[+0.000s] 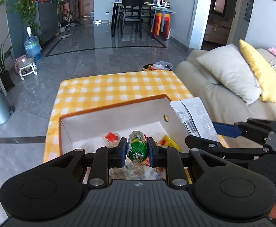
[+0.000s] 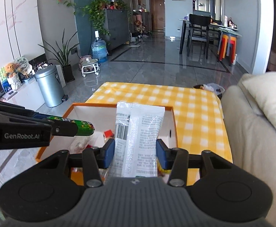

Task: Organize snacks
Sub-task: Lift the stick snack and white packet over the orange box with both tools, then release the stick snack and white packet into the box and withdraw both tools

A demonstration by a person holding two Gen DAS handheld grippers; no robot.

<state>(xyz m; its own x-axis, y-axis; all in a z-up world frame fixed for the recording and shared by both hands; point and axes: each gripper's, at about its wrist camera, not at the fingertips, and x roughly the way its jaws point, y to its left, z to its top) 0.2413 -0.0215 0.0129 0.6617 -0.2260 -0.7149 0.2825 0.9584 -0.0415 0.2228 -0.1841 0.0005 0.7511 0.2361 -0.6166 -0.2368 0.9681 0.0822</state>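
Note:
My left gripper (image 1: 137, 150) is shut on a green snack tube (image 1: 137, 147) and holds it above an orange-rimmed white box (image 1: 107, 106); the tube also shows in the right wrist view (image 2: 81, 127). My right gripper (image 2: 135, 151) is shut on a white snack packet (image 2: 138, 132), held upright over the same box (image 2: 172, 124); the packet also shows at the right of the left wrist view (image 1: 194, 117). Several small snack packets, red (image 1: 111, 137) and yellow (image 1: 169, 141), lie in the box bottom. The two grippers are side by side, apart.
The box stands on a table with a yellow checked cloth (image 1: 122, 87). A beige sofa with white (image 1: 230, 71) and yellow cushions is at the right. A metal bin (image 2: 50, 86) stands on the floor at the left. A small bin with wrappers (image 1: 157, 67) sits beyond the table.

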